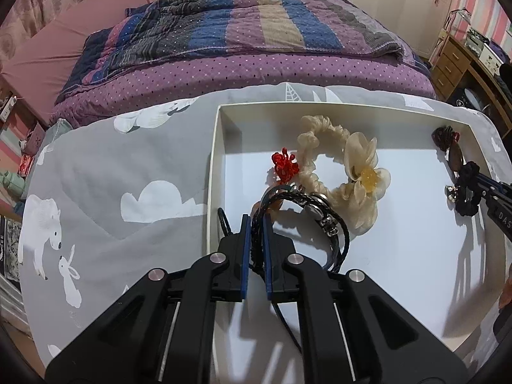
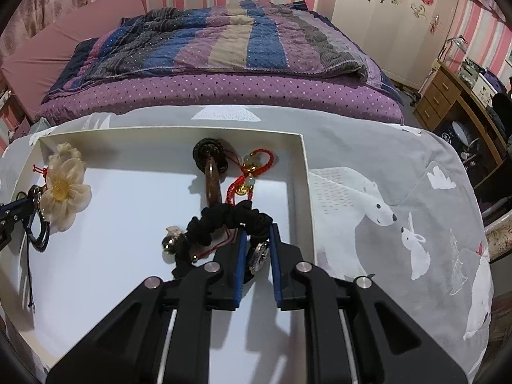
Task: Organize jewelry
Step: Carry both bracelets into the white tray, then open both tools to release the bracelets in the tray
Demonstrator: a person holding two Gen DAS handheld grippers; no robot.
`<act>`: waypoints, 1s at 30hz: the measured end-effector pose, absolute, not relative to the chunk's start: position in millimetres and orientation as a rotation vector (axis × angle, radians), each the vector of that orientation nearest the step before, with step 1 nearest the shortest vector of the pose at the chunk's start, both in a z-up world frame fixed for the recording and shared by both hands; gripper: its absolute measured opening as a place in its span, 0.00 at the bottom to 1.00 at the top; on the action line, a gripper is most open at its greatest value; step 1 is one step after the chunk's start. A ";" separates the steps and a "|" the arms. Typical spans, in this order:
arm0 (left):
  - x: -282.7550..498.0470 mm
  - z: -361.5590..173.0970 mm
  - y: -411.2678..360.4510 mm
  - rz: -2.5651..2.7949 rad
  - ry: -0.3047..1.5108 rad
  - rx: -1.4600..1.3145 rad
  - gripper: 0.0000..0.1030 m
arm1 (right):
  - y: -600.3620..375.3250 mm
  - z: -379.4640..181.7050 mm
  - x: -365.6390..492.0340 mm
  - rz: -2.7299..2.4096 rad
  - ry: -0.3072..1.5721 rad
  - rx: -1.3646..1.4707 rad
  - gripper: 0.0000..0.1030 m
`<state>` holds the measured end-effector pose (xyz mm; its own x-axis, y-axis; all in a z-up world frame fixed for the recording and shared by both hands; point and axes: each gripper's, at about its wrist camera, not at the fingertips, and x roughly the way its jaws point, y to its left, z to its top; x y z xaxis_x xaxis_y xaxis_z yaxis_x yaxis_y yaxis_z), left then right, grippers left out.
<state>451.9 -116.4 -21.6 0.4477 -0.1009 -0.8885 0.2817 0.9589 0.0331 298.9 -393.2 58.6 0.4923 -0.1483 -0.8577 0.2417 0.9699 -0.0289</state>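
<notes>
A white shallow box (image 1: 213, 160) lies on a grey animal-print cloth. My left gripper (image 1: 255, 220) is shut on a black braided bracelet (image 1: 332, 224) with a metal clasp, over the box's left side. Beside it lie a cream flower scrunchie (image 1: 352, 166) and a red knot charm (image 1: 284, 164). My right gripper (image 2: 258, 232) is shut on a black scrunchie (image 2: 220, 220) with small bells, over the box's right side (image 2: 302, 166). A red cord charm with gold and jade beads (image 2: 249, 172) and a dark bangle with a brown pendant (image 2: 211, 166) lie beyond it.
The grey cloth (image 2: 384, 176) covers the foot of a bed with a purple dotted quilt (image 2: 224, 89). A wooden desk with drawers (image 2: 444, 96) stands at the right. A pink headboard panel (image 1: 57, 54) is at the left.
</notes>
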 end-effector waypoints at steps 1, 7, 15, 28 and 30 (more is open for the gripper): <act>451.6 -22.2 -116.9 -0.236 1.082 0.186 0.05 | -393.1 58.0 299.3 -0.240 1.029 0.102 0.14; 451.1 -23.3 -117.5 -0.232 1.089 0.172 0.05 | -392.1 54.2 302.6 -0.239 1.028 0.126 0.14; 448.4 -24.1 -116.2 -0.225 1.081 0.169 0.05 | -388.8 54.4 305.1 -0.238 1.028 0.121 0.14; 431.8 -16.1 -120.9 -0.241 1.087 0.173 0.36 | -382.8 65.9 296.6 -0.215 1.022 0.096 0.43; 426.2 -9.5 -121.0 -0.248 1.080 0.172 0.44 | -381.4 73.1 292.7 -0.205 1.012 0.100 0.44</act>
